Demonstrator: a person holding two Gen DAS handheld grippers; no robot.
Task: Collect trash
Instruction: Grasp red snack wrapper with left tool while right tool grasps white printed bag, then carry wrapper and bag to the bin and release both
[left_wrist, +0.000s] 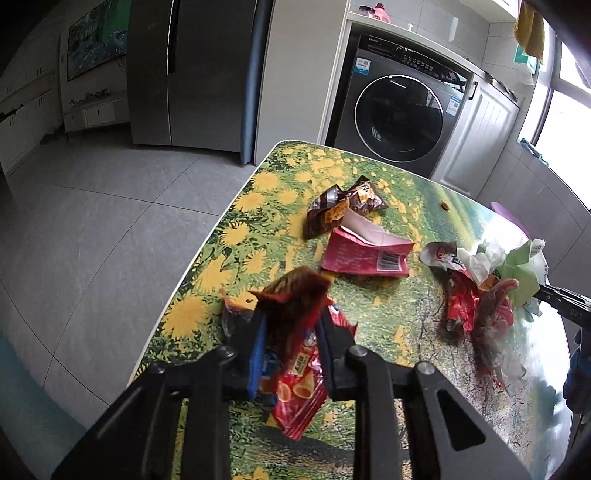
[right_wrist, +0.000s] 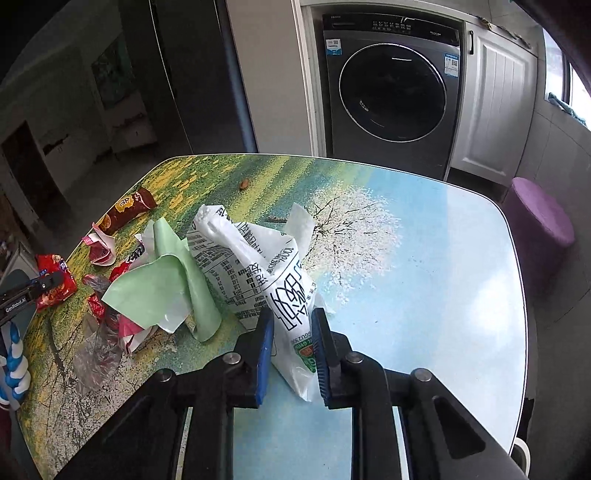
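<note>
My left gripper (left_wrist: 291, 325) is shut on a red snack wrapper (left_wrist: 295, 391) near the table's left edge; its crumpled top sticks up between the blue pads. My right gripper (right_wrist: 291, 325) is shut on a white printed plastic bag (right_wrist: 258, 266), which trails into a pale green wrapper (right_wrist: 155, 291). A brown wrapper (left_wrist: 343, 206) and a red carton piece (left_wrist: 365, 254) lie further back. A heap of red and clear wrappers (left_wrist: 476, 310) sits to the right, with the right gripper's tip (left_wrist: 561, 299) at it. The left gripper (right_wrist: 37, 288) shows at the left edge of the right wrist view.
The table (right_wrist: 424, 258) has a printed meadow-and-sky top with rounded corners. A small crumb (right_wrist: 243, 183) lies near its far edge. Behind stand a washing machine (right_wrist: 391, 92) and a fridge (left_wrist: 192, 70). A purple stool (right_wrist: 539, 218) is beside the table's right side.
</note>
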